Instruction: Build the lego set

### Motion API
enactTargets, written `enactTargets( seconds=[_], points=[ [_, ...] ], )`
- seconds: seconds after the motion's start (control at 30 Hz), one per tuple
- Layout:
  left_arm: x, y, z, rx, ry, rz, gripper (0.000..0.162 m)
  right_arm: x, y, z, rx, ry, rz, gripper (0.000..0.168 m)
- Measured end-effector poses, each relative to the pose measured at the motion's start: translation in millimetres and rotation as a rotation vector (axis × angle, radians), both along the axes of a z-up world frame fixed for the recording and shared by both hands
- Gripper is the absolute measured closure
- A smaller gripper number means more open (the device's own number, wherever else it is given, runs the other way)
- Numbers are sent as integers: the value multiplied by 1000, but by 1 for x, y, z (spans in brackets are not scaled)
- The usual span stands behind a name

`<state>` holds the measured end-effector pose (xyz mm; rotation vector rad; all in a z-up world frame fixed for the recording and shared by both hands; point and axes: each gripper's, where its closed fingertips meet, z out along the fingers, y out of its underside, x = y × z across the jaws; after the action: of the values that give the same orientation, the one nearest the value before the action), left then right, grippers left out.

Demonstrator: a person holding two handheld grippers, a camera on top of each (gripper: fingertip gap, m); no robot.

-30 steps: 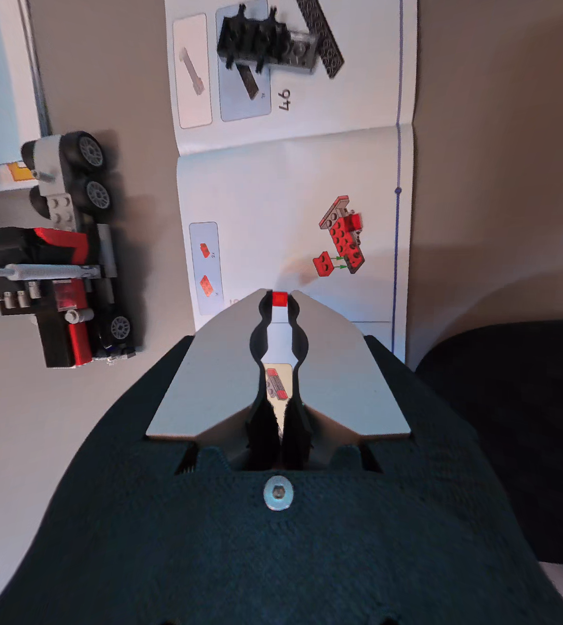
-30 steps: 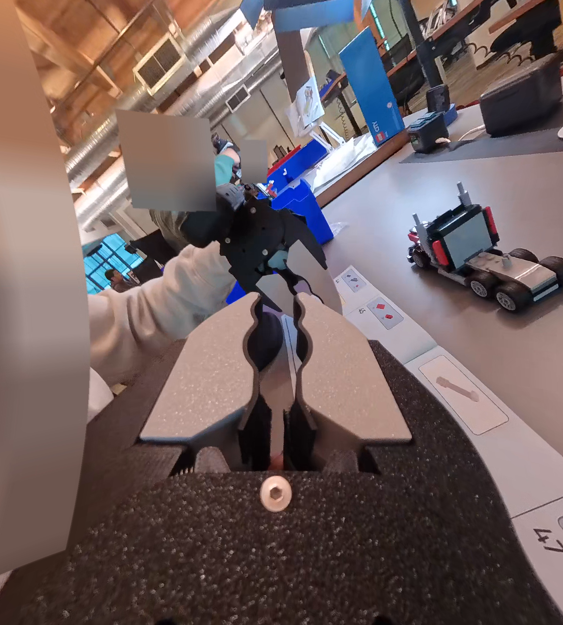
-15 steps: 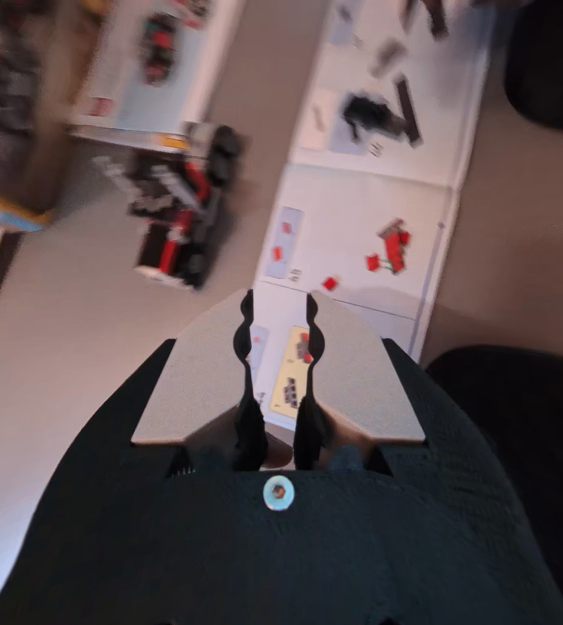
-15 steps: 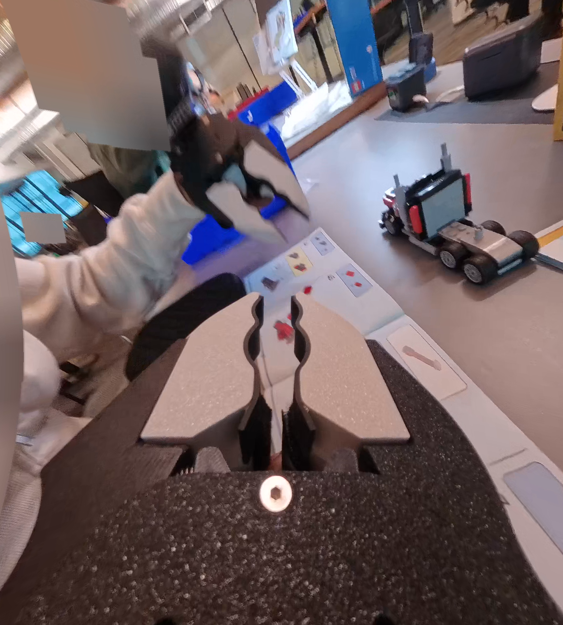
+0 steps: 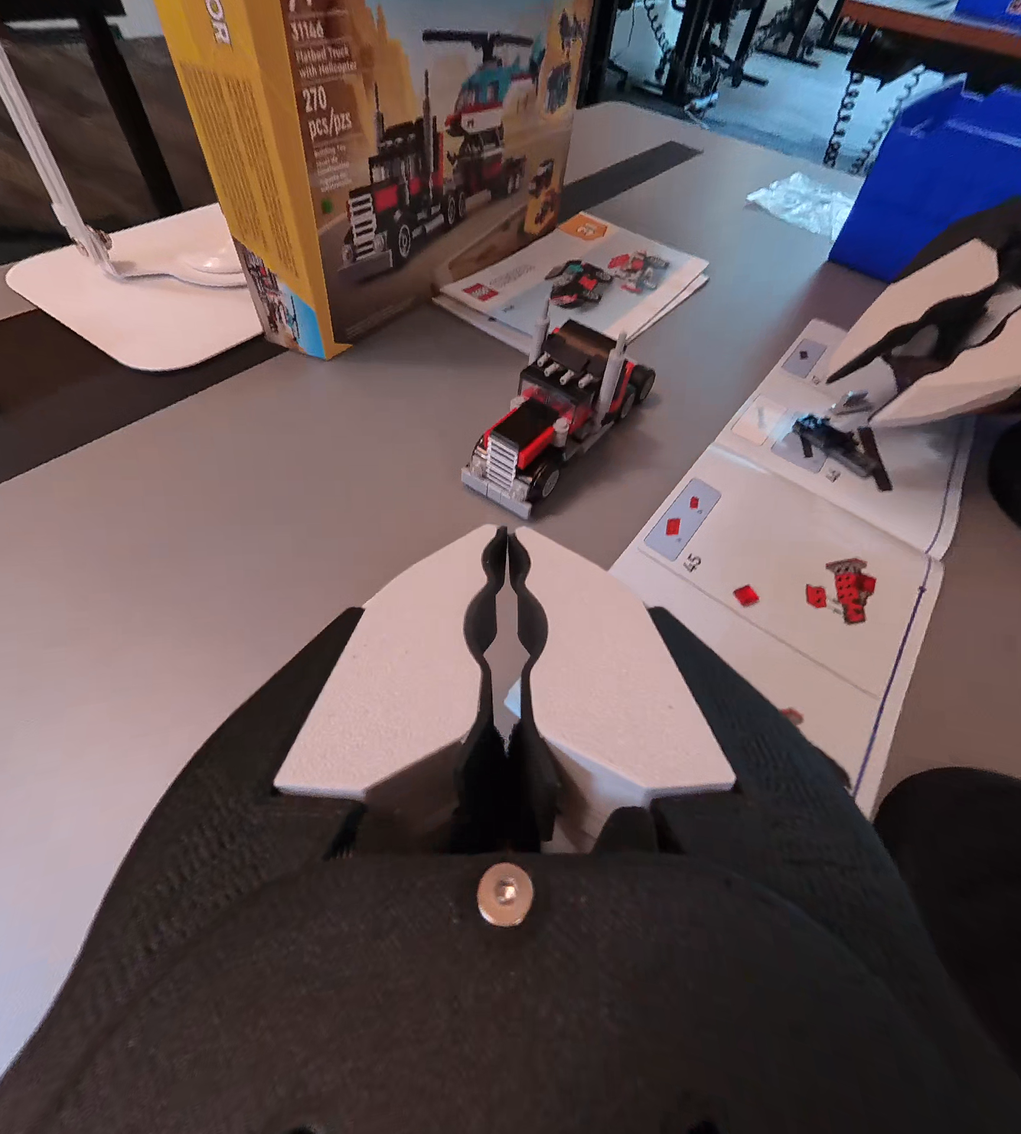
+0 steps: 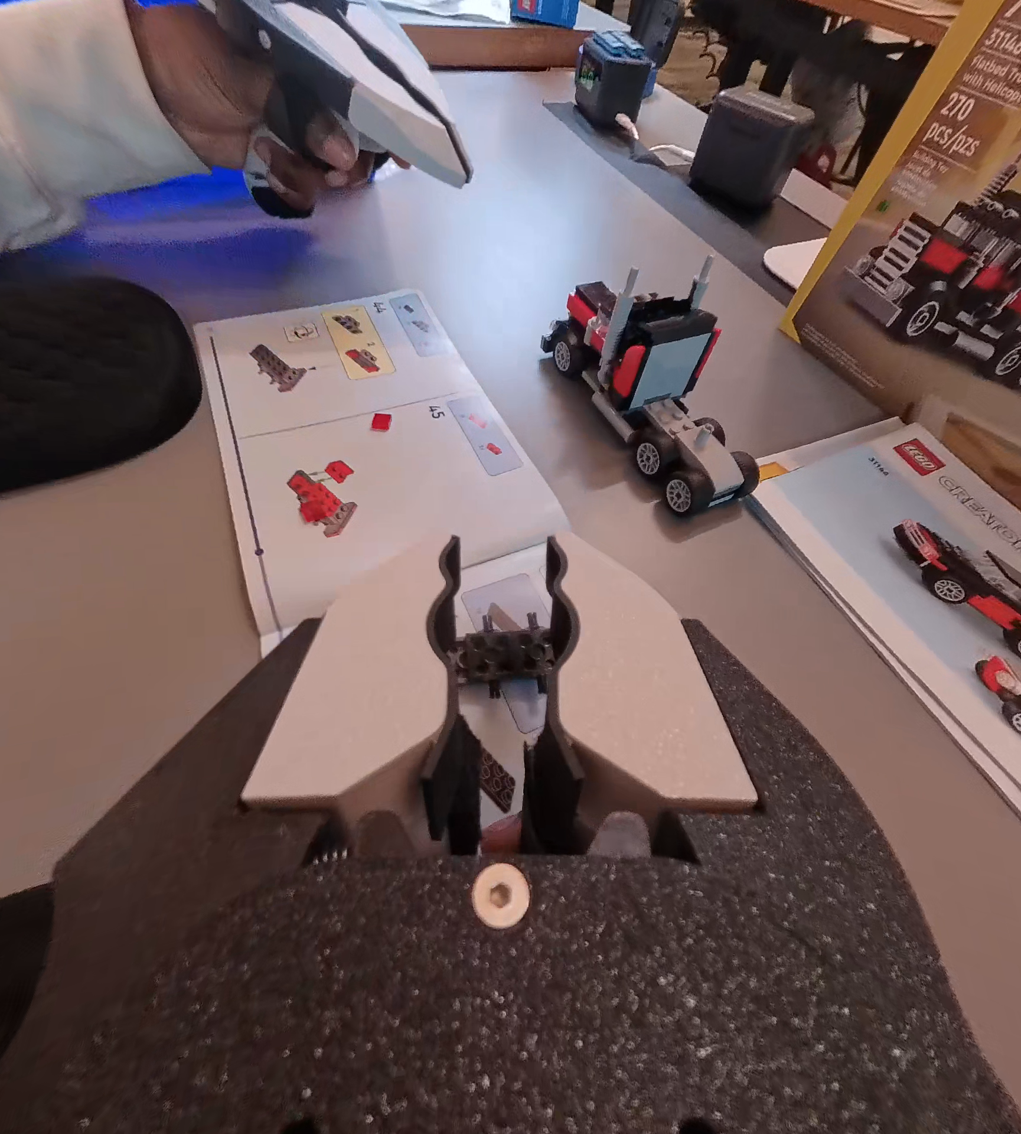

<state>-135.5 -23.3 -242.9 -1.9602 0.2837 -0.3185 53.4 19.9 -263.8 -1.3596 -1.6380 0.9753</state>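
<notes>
Our right claw [image 6: 500, 555] stands open astride the black assembly [image 6: 503, 659] on the manual [image 6: 409, 478], its long axis crosswise between our jaws; our left claw [image 5: 506, 539], closed and empty, hangs farther off.

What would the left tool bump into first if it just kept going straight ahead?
Probably the toy truck: the left tool, closed and empty, points at its grille across bare table. Its height above the table is unclear, so it might pass over.

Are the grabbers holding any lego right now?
The left hand-held gripper holds nothing. The right hand-held gripper has a black lego piece between its fingers by its two ends; whether it's gripped, I can't tell.
</notes>
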Motion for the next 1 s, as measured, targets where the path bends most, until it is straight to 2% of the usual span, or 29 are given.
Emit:
enactTargets(
  seconds=[0.17, 0.3, 0.6, 0.7, 0.77, 0.87, 1.0],
  points=[
    [-17, -9, -17, -21, 111, 48, 161, -1, -1, -5, 48, -16, 3, 146],
    [-14, -7, -21, -19, 61, 31, 160, -2, 0, -6, 43, -25, -2, 146],
    [-10, -8, -26, -46, 83, 10, 158, -1, 0, -5, 28, -17, 2, 148],
    [-11, -7, -30, -67, 98, 22, 151, -1, -1, -6, 33, -23, 3, 148],
    [-14, -9, -34, -101, 168, 46, 143, -1, -1, -6, 35, -24, 6, 148],
    [-14, -16, -8, -98, 231, 101, 131, 0, 0, -4, 29, -12, 3, 148],
    [5, -56, 59, 19, 90, 140, 112, 2, 1, 1, 1, 18, -5, 148]
  ],
)
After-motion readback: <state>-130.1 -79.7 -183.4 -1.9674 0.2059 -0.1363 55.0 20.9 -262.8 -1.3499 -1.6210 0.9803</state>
